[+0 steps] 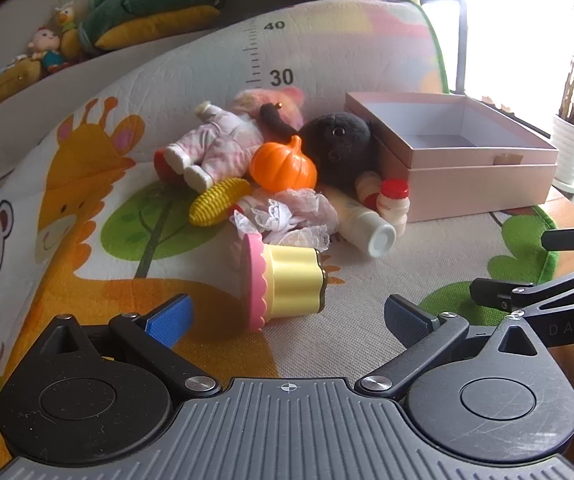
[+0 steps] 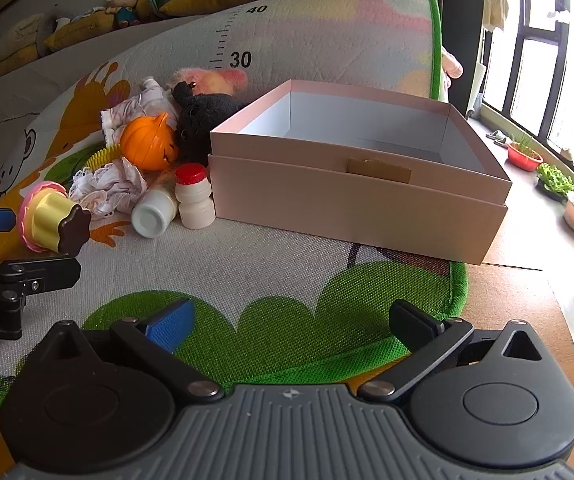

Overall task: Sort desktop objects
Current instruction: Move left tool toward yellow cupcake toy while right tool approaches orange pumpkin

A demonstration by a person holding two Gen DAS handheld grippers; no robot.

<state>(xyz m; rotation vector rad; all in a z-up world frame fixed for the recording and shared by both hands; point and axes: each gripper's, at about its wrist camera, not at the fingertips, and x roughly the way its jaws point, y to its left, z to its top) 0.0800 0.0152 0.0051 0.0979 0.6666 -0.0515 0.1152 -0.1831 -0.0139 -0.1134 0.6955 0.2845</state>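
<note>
A pile of toys lies on a cartoon play mat (image 1: 87,208). Nearest is a yellow toy cupcake (image 1: 287,280) (image 2: 49,220) on its side, with a pink frill and brown base. Behind it lie a lace cloth (image 1: 291,216), a knitted corn cob (image 1: 219,200), an orange plastic pumpkin (image 1: 283,166) (image 2: 147,144), a doll in pink pyjamas (image 1: 215,148), a black plush (image 1: 339,148), a white bottle (image 1: 363,220) and a small red-capped bottle (image 1: 395,200) (image 2: 195,196). My left gripper (image 1: 287,316) is open just short of the cupcake. My right gripper (image 2: 291,320) is open over the mat, holding nothing.
An empty pink cardboard box (image 2: 359,184) (image 1: 459,160) stands on the mat right of the pile. Plush toys (image 1: 155,4) line a ledge at the back. Potted plants (image 2: 555,184) sit along the window sill on the right, beyond the wooden table edge (image 2: 527,288).
</note>
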